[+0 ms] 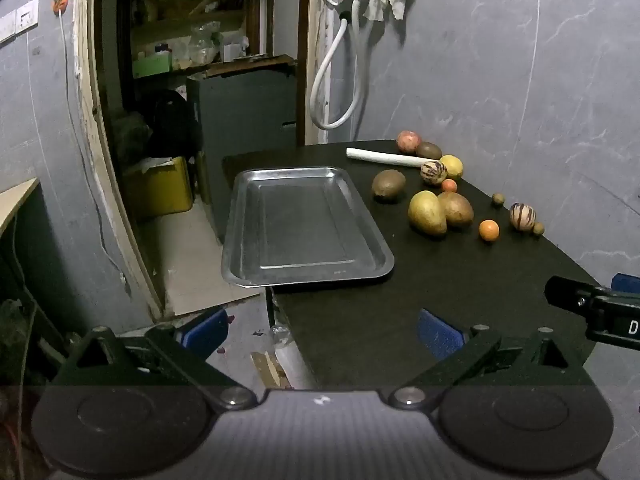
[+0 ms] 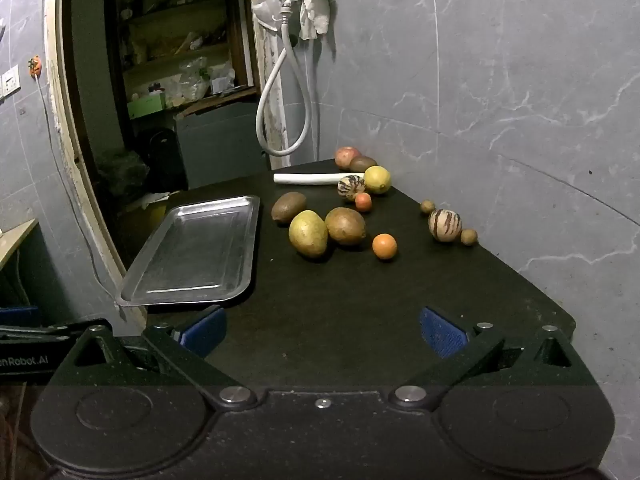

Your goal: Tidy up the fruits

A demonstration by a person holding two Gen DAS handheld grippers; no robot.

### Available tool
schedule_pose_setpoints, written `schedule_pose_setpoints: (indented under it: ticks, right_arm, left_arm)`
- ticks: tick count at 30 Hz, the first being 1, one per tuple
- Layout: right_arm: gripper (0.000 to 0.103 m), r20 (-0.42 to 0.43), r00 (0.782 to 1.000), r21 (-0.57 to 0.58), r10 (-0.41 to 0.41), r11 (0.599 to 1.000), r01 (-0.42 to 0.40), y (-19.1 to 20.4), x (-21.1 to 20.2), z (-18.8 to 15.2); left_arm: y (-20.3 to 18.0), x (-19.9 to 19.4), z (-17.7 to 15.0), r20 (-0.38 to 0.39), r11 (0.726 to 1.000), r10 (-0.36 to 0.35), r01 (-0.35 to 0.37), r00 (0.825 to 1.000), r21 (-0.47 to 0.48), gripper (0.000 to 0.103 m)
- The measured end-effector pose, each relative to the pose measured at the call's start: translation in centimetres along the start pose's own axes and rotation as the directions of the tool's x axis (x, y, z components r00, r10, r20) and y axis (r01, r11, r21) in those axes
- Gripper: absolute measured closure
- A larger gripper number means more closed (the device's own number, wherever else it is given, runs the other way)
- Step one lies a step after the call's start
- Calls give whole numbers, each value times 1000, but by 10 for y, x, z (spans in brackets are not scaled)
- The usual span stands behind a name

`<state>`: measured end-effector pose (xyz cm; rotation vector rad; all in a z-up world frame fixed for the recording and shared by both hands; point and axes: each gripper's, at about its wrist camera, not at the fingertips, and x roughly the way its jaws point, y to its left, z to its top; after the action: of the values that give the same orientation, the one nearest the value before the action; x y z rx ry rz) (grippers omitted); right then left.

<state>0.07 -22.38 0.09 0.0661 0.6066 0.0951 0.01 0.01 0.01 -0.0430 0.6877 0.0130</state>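
Several fruits lie loose on the black table (image 1: 440, 280) (image 2: 360, 300) along the right wall: a yellow mango (image 1: 427, 213) (image 2: 308, 233), a brown mango (image 1: 456, 209) (image 2: 345, 225), a kiwi (image 1: 388, 185) (image 2: 288, 207), an orange (image 1: 489, 230) (image 2: 384, 246), a lemon (image 1: 452, 166) (image 2: 377, 179), striped melons (image 1: 522, 216) (image 2: 445, 225). An empty metal tray (image 1: 304, 224) (image 2: 196, 252) sits on the table's left side. My left gripper (image 1: 320, 332) is open at the near left corner. My right gripper (image 2: 322, 330) is open over the near edge. Both are empty.
A white stick (image 1: 386, 157) (image 2: 312, 178) lies at the table's far end by an apple (image 1: 408, 141) (image 2: 346, 157). A white hose (image 1: 340, 80) hangs on the wall. A doorway with shelves and a yellow bin (image 1: 160, 188) lies left, floor below.
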Motion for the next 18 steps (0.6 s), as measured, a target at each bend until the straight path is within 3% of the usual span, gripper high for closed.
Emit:
schedule_pose_setpoints:
  ticks: [18]
  right_arm:
    - [0,-2,1000,4,-1,1000,1,-1,-2,-3]
  left_arm:
    - [0,0,-3,-10,1000,8,-8,1000,11,1]
